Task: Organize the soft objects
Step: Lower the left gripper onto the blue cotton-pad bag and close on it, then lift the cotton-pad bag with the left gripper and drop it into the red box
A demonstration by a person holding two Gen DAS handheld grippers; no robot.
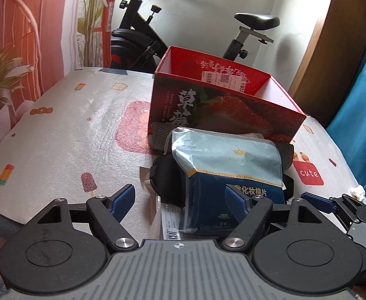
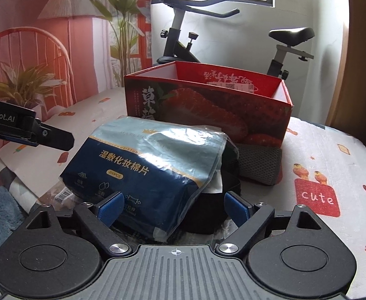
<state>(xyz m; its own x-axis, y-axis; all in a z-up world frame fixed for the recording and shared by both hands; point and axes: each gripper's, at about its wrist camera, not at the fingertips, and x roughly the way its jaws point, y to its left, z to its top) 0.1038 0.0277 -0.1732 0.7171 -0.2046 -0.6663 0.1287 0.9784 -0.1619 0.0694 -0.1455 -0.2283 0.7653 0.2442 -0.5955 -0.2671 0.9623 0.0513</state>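
The left gripper (image 1: 180,200), jaws apart, hangs over a patterned surface (image 1: 65,135). A blue cotton-pad pack (image 1: 222,165) lies tilted between the jaws on a black item (image 1: 168,175); whether the pads touch it is unclear. Behind stands an open red strawberry box (image 1: 222,100), a grey mesh roll (image 1: 161,135) against it. The right gripper's tip (image 1: 332,205) shows at right. An exercise bike (image 1: 143,37) stands behind.

I list a glossy blue plastic pack of cotton pads (image 2: 155,165), pale blue on top, dark blue with Chinese print below, lying tilted atop a black fabric pouch (image 1: 168,175). Behind both lies a grey mesh cloth roll (image 2: 260,165), against the open red strawberry-print cardboard box (image 2: 207,110), which stands upright and, as far as I see in, holds nothing.
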